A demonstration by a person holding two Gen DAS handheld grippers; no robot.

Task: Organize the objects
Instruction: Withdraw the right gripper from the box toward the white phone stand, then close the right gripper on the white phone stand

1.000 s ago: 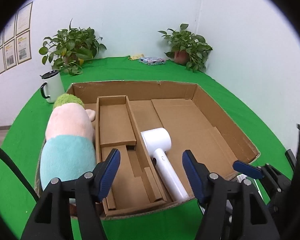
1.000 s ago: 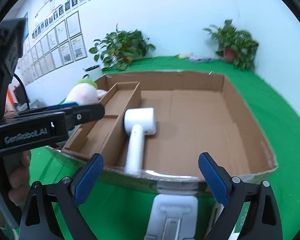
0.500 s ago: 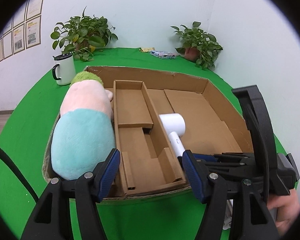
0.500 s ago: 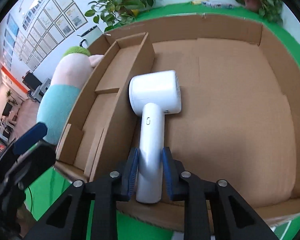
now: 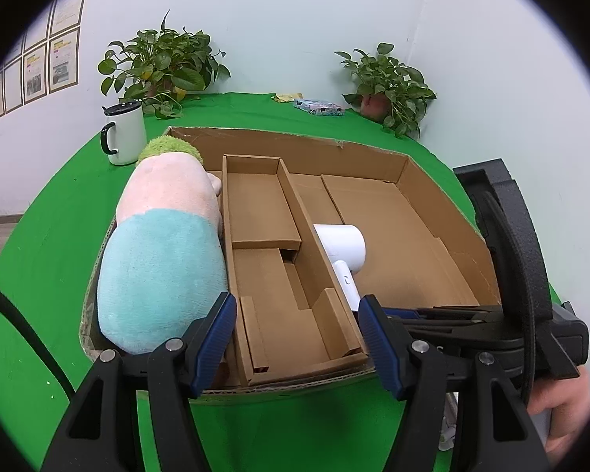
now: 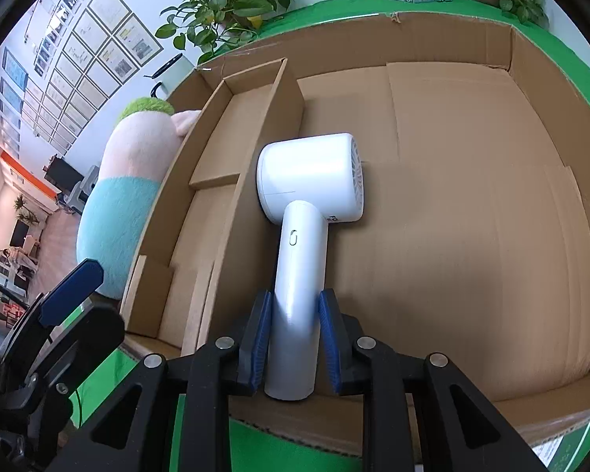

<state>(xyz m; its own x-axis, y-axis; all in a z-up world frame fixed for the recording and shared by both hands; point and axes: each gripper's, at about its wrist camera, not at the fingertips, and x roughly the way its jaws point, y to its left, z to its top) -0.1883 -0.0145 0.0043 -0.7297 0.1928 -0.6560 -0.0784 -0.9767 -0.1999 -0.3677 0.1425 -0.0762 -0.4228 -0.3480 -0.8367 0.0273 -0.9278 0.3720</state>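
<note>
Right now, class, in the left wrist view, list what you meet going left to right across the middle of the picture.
White mug → plush toy → narrow divided cardboard insert → white hair dryer → empty wide bay of the cardboard box → right gripper, shut on the dryer's handle.

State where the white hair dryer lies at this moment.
In the right wrist view the hair dryer lies in the cardboard box's large right compartment, against the divider, its handle clamped by the right gripper.
</note>
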